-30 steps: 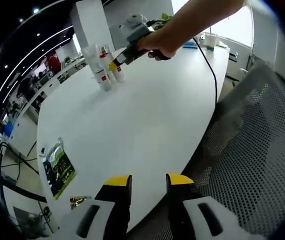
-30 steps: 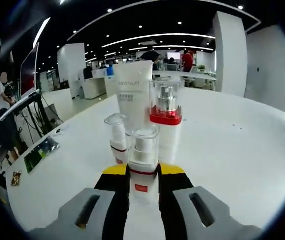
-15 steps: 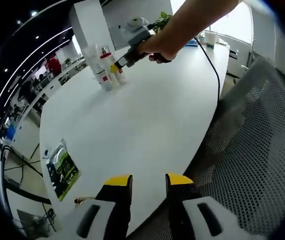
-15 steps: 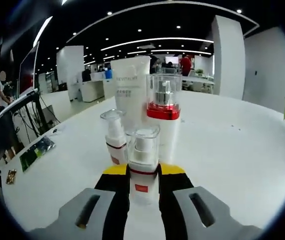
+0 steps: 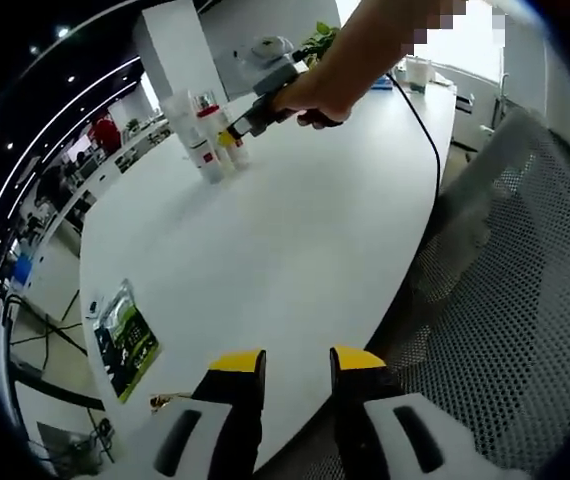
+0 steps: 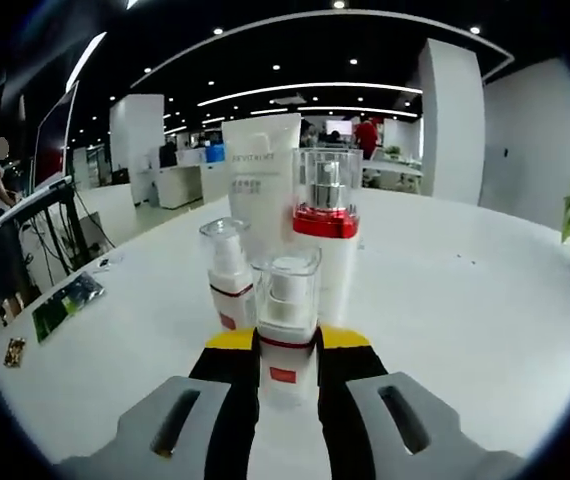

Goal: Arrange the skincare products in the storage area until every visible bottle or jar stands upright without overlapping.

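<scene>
On white table [image 6: 485, 320], right hand-held gripper [image 6: 287, 352] clamping small pump bottle [image 6: 287, 315] upright, left hand-held gripper [image 5: 298, 362] open, empty.

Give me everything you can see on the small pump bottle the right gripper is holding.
The small pump bottle stands upright, clamped between the right gripper's yellow-tipped jaws. Its body is white with a red band and a small red label; a clear cap covers the white pump head. It looks like plastic. It stands nearest, in front of three other upright products.

Only text is on the tall white tube [image 6: 261, 175] behind the small pump bottle [image 6: 228, 280]: a line of grey capitals, brand-like, too blurred to spell out, with smaller illegible lines under it; the other labels can't be read.
</scene>
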